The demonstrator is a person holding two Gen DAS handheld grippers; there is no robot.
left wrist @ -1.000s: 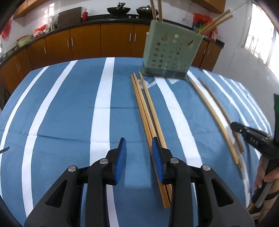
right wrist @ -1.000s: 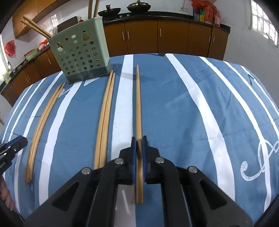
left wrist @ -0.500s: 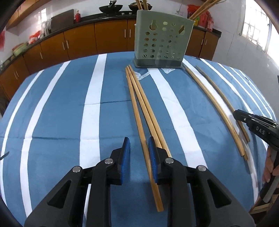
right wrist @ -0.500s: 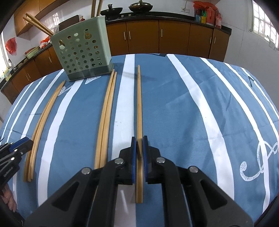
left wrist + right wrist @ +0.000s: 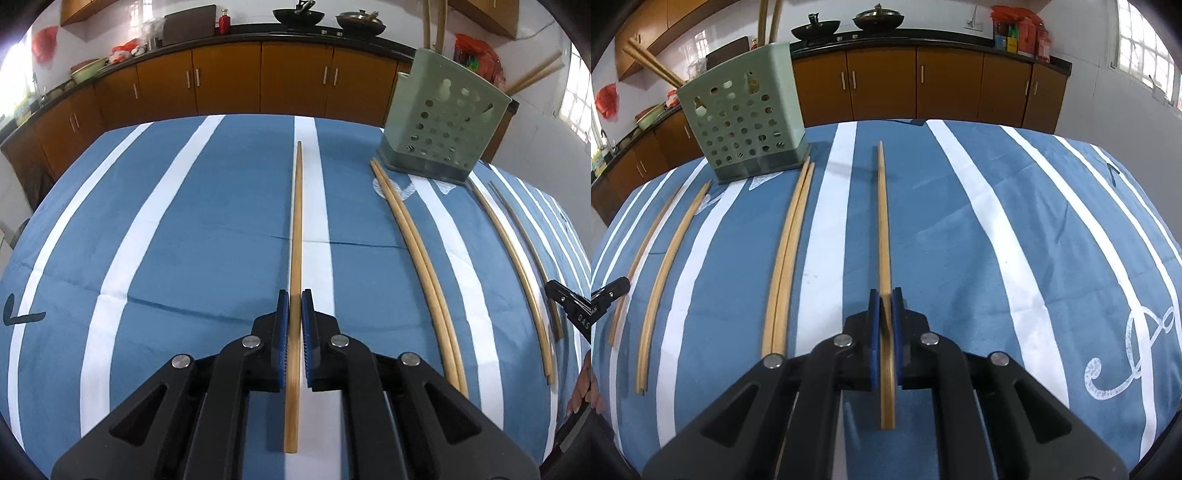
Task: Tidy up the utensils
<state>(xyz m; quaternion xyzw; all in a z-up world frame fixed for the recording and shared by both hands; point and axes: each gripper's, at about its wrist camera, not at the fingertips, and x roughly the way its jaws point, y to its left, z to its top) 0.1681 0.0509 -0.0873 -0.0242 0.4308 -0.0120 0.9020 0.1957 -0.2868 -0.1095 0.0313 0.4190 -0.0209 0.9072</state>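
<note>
My left gripper (image 5: 294, 301) is shut on a long wooden chopstick (image 5: 297, 221) that points forward over the blue striped cloth. My right gripper (image 5: 885, 299) is shut on another wooden chopstick (image 5: 884, 221), held the same way. A green perforated utensil holder (image 5: 441, 122) stands at the far right of the left wrist view and at the far left of the right wrist view (image 5: 746, 118), with chopsticks standing in it. A pair of chopsticks (image 5: 417, 251) lies on the cloth in front of the holder; it also shows in the right wrist view (image 5: 788, 251).
More chopsticks (image 5: 517, 258) lie near the right table edge, also in the right wrist view (image 5: 661, 266). The table's blue and white striped cloth (image 5: 997, 240) spreads wide. Brown kitchen cabinets (image 5: 229, 85) stand behind the table.
My left gripper has closed on one chopstick of the left group and carried it leftward, away from the pair. My right gripper still holds its chopstick, almost unmoved.
</note>
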